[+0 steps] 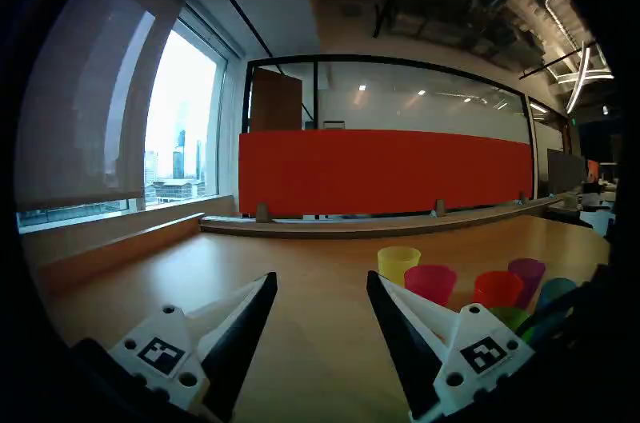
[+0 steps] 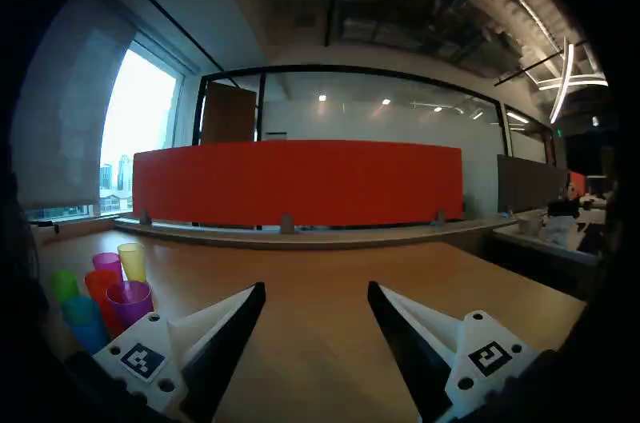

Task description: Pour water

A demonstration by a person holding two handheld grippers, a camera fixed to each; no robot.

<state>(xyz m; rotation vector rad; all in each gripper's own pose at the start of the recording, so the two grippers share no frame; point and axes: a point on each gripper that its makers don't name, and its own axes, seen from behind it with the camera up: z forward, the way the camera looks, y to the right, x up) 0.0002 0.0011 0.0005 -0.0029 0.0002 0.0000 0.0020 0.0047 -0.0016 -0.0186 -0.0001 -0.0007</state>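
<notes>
Wooden tabletop [image 1: 320, 367] lies bare directly beneath the left gripper [image 1: 321, 274], whose jaws are spread wide with nothing held between them. The right gripper [image 2: 316, 285] is likewise parted and empty over the same wood.

Just past the fingertips a cluster of plastic cups [image 2: 104, 295] is found. It sits to the right of the left gripper's line and to the left of the right gripper's line, so it is judged to lie between the two. In the left gripper view the green cup [image 1: 508, 317] is partly hidden behind the finger on that side. The pink cup [image 1: 430, 283], orange cup [image 1: 498, 289] and teal cup [image 1: 556, 291] are gathered close by, and the yellow cup [image 1: 398, 263] and purple cup [image 1: 526, 271] are set a little farther back. Which gripper is nearer cannot be settled from these views, since the cluster is seen just off one fingertip in each.

Every cup is stood upright, its long axis vertical and its mouth upward. A sideways swing toward the cluster is therefore called for, with the jaws closed across a cup's wall. Whether any cup holds water cannot be told.

Farther off, a red partition [image 1: 384, 171] is raised along the table's far edge, and a bright window [image 1: 180, 127] is seen at the left.
</notes>
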